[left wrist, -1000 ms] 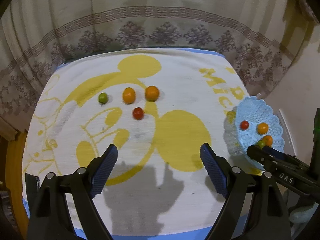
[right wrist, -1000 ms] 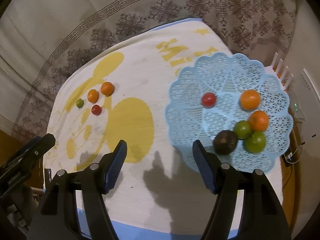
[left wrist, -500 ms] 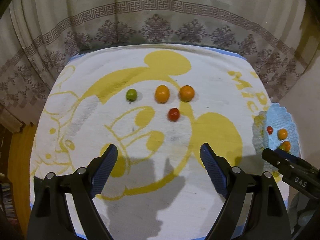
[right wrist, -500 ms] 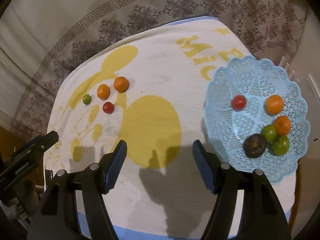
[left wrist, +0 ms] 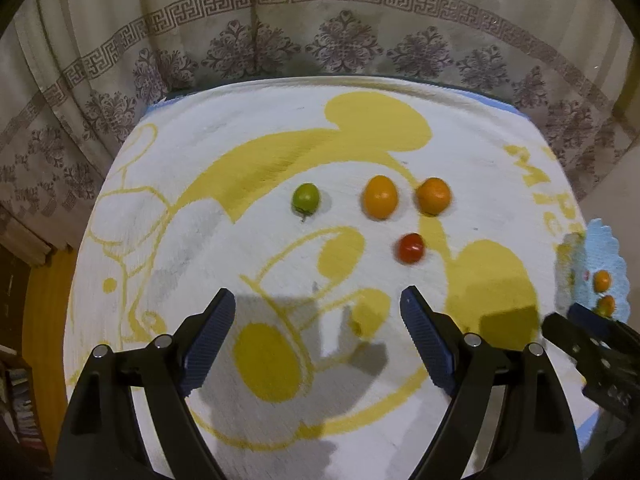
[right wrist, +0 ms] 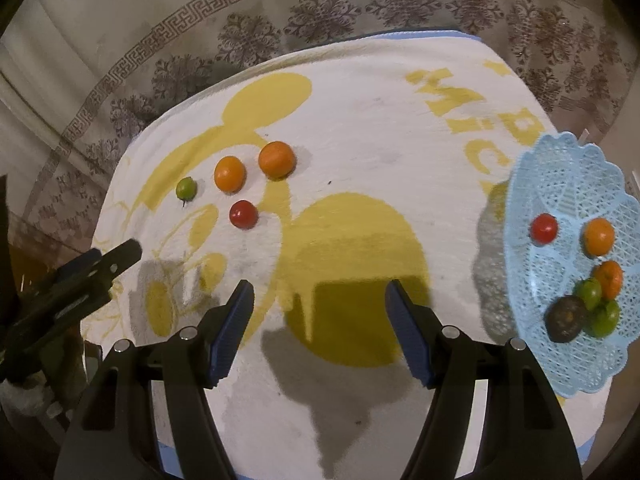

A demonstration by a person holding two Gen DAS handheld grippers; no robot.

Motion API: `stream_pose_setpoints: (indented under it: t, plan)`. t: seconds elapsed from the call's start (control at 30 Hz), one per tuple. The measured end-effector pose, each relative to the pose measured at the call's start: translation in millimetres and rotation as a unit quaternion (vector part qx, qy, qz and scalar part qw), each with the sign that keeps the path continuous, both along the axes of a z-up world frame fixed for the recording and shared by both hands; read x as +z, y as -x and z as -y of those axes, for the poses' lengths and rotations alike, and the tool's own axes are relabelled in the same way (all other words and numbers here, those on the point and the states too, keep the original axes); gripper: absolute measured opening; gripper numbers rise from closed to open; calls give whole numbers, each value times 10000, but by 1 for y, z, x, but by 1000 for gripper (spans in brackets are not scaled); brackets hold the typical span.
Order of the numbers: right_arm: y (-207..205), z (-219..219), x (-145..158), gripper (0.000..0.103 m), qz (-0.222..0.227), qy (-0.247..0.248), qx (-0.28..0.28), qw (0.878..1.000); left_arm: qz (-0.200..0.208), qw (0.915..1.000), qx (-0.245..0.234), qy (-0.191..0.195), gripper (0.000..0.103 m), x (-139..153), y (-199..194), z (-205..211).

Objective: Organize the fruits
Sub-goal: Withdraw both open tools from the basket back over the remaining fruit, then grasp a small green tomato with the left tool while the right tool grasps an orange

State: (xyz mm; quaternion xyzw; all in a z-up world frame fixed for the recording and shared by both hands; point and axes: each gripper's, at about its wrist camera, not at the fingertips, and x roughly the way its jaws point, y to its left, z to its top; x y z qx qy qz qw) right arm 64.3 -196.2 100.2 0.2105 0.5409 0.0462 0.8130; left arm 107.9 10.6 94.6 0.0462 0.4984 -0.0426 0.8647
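Left wrist view: the left gripper [left wrist: 318, 312] hangs with jaws spread wide and empty above the white terry towel with yellow cartoon print [left wrist: 224, 152]. Four loose fruits lie ahead: a small glossy red tomato [left wrist: 410, 248] nearest at 1 o'clock, a smooth egg-shaped orange fruit [left wrist: 380, 202] and a dimpled round tangerine [left wrist: 433, 196] beyond it, and a little green lime [left wrist: 306, 198] at 12. The right gripper [right wrist: 320, 312], also open and empty, sits farther off. The pale-blue lattice plastic basket [right wrist: 560, 184], at its 3 o'clock, already holds six fruits.
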Motion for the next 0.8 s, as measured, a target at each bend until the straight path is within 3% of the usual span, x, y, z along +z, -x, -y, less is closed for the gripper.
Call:
stream_pose_setpoints:
  t: [0.47, 0.8]
  plan:
    - [-32, -16, -25, 70, -228, 167, 33, 9996, -152, 9998, -59, 71, 84, -39, -71, -15]
    - [-49, -22, -37, 70, -302, 197, 70, 9993, -268, 9994, -221, 70, 66, -60, -109, -14]
